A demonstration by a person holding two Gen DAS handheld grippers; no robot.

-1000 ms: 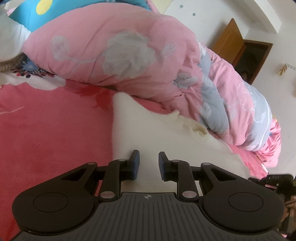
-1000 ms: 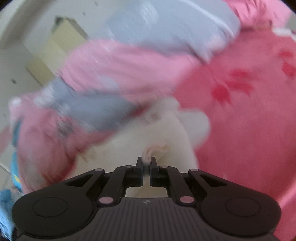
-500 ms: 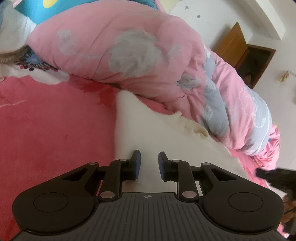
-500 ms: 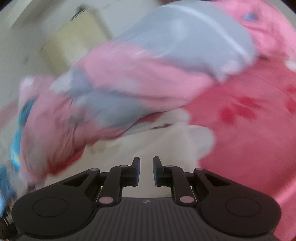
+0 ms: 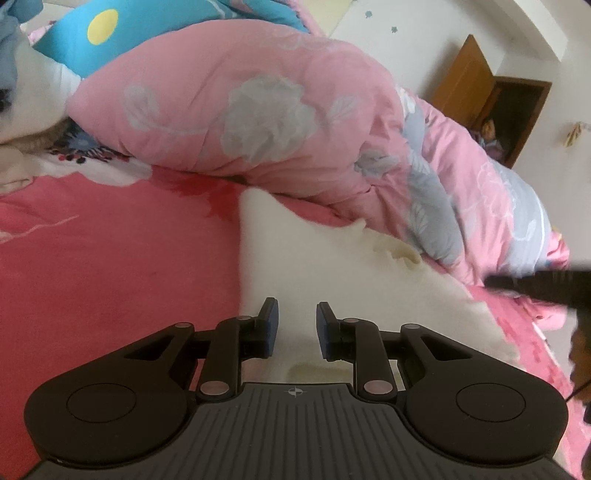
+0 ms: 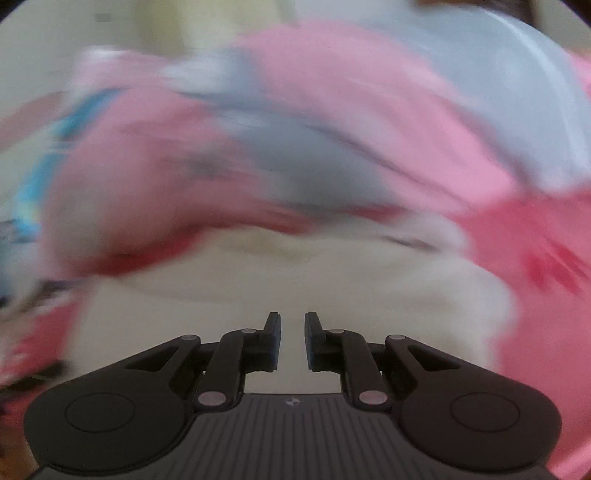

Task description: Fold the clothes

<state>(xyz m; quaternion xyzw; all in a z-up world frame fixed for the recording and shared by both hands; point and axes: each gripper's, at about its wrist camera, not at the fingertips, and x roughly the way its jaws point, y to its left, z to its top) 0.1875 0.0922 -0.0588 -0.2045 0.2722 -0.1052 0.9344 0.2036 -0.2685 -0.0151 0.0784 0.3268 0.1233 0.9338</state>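
A fluffy cream-white garment (image 5: 332, 266) lies on the pink bedsheet (image 5: 110, 266). It also shows in the blurred right wrist view (image 6: 295, 295). My left gripper (image 5: 297, 319) is open and empty, just above the garment's near part. My right gripper (image 6: 291, 330) is open and empty over the garment. The right gripper's dark body (image 5: 543, 284) shows blurred at the right edge of the left wrist view.
A bulky pink quilt with grey flowers (image 5: 277, 122) lies heaped behind the garment. A blue cushion with a yellow dot (image 5: 110, 33) and white bedding (image 5: 33, 96) lie at the far left. A wooden door (image 5: 469, 77) stands open at the back right.
My right gripper let go of the cream garment, opened, and is swinging fast, blurring its view. It has come into the left wrist view. My left gripper stayed open and drew back slightly.
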